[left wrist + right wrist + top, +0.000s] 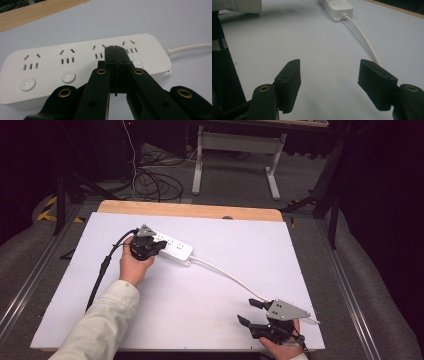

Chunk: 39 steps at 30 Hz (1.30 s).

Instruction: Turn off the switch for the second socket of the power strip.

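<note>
Over power strip (85, 67), left gripper (115, 53) closed.

No text, label, brand or number can be read on the white power strip (82, 67) or elsewhere.

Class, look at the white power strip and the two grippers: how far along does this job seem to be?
Done: the power strip lies flat on the table, its cord trailing out. In hand: the left gripper, jaws shut, hangs over the strip's top face by the third socket, perhaps pressing a round button; contact cannot be confirmed. Left: nothing is plugged in, and the right gripper waits open beside the cord, holding nothing.
</note>
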Motion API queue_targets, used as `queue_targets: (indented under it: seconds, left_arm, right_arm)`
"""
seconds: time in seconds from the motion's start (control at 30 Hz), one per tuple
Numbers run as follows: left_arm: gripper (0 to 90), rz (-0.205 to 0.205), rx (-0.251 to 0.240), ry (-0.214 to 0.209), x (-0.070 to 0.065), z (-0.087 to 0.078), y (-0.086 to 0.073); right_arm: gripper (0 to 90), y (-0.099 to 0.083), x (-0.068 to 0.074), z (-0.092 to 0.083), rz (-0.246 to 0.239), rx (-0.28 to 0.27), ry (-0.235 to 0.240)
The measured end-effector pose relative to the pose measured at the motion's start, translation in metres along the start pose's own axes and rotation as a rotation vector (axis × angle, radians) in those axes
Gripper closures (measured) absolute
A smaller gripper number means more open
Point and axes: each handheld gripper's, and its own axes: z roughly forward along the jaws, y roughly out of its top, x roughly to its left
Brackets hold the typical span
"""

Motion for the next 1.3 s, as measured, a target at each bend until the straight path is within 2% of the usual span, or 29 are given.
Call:
queue_targets:
  seconds: [0.07, 0.23, 0.5, 0.77, 0.9, 0.93, 1.03, 1.2, 1.3]
  left_arm:
    - [89.9, 0.004, 0.006, 0.002, 0.001, 0.002, -0.001]
    - [89.9, -0.015, 0.007, -0.004, 0.001, 0.007, -0.003]
    - [89.9, -0.018, 0.01, 0.026, 0.002, 0.011, -0.004]
    - [89.9, -0.035, 0.013, 0.024, 0.004, 0.012, -0.005]
    - [90.0, -0.03, 0.012, 0.029, 0.004, 0.013, -0.005]
    - [89.9, -0.017, 0.014, 0.04, 0.004, 0.013, -0.005]
    - [89.9, -0.024, 0.011, 0.035, 0.002, 0.015, -0.006]
    - [90.0, 0.003, 0.019, 0.059, 0.0, 0.016, -0.006]
    - [90.0, 0.002, 0.021, 0.07, -0.002, 0.017, -0.005]
  right_arm:
    - [34.7, 0.0, 0.0, 0.0, -0.001, 0.0, 0.001]
    - [34.7, 0.0, 0.0, 0.0, -0.001, 0.001, 0.003]
    - [34.7, 0.0, 0.0, 0.0, 0.002, 0.001, 0.005]
    - [34.7, 0.0, 0.0, 0.001, 0.003, 0.003, 0.006]
    - [34.7, 0.0, 0.0, 0.001, 0.002, 0.004, 0.006]
    - [34.7, 0.0, 0.0, 0.001, 0.003, 0.004, 0.006]
    - [34.7, -0.001, 0.0, 0.001, 0.004, 0.003, 0.007]
    - [34.7, -0.001, 0.0, 0.001, 0.004, 0.005, 0.005]
    - [34.7, -0.001, 0.0, 0.001, 0.003, 0.005, 0.006]
